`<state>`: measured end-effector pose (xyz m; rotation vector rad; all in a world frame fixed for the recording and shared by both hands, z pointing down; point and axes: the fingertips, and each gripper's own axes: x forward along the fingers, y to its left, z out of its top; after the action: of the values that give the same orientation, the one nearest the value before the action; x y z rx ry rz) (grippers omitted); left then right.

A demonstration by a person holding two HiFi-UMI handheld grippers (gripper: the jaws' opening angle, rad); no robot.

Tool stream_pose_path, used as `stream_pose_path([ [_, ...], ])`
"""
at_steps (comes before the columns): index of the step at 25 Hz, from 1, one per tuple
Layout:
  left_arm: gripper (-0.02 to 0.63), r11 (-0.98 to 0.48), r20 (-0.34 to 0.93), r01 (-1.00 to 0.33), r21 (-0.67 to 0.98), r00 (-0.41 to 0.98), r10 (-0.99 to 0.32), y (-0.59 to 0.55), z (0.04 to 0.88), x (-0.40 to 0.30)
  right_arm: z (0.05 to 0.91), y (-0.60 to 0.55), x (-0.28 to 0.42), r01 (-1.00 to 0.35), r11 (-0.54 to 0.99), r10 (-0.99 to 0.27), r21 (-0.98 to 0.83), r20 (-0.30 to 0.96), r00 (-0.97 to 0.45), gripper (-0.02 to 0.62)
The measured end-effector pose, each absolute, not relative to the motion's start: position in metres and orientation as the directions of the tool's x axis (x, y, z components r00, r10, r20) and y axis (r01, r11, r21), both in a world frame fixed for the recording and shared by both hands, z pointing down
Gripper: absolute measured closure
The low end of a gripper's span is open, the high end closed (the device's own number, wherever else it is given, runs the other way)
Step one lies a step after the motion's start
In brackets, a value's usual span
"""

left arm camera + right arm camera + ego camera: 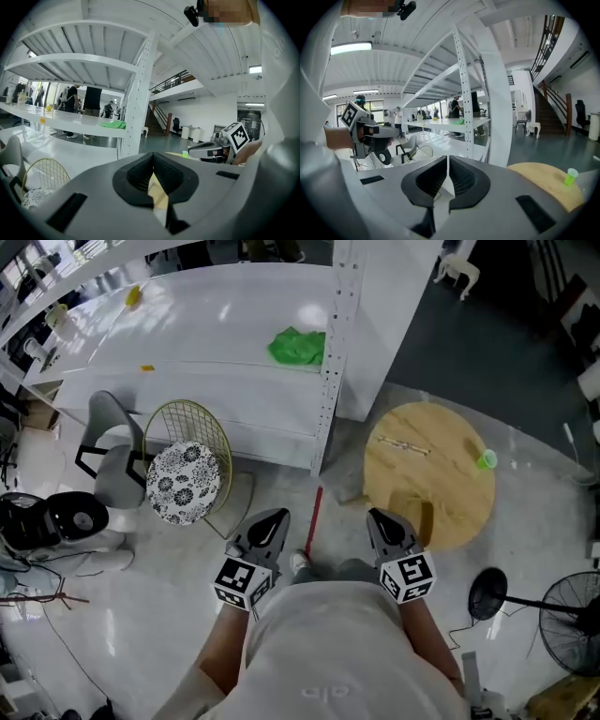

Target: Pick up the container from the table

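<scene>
A small green cup (486, 459), the container, stands near the far right rim of a round wooden table (441, 488). It also shows as a green cup (570, 176) on the table (548, 180) in the right gripper view, and as a faint green cup (185, 153) in the left gripper view. My left gripper (272, 517) and right gripper (382, 516) are held side by side over the floor, short of the table. Both are shut with nothing between their pads. The left gripper (153, 159) and the right gripper (448, 161) each show their jaws meeting.
A white shelf unit (328, 381) with a green cloth (298, 345) stands ahead on the left. A wire chair with a patterned cushion (185, 479) and a grey chair (112, 456) are on the left. A thin stick (403, 446) lies on the table. Fans (577, 620) stand at the right.
</scene>
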<state>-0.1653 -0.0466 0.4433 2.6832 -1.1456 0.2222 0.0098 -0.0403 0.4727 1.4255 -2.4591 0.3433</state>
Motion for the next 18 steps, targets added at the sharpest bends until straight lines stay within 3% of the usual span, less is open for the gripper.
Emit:
stream_pose_path([
  [9, 0.589, -0.774, 0.269, -0.607, 0.178, 0.787, -0.555, -0.091, 0.470, -0.114, 0.505, -0.051, 0.080, -0.961, 0.270, -0.859, -0.062, 0.435, -0.269, 0.563],
  [18, 0.589, -0.878, 0.348, -0.440, 0.191, 0.866, -0.358, -0.113, 0.493, -0.019, 0.565, -0.013, 0.185, -0.996, -0.009, -0.834, -0.093, 0.550, -0.044, 0.508],
])
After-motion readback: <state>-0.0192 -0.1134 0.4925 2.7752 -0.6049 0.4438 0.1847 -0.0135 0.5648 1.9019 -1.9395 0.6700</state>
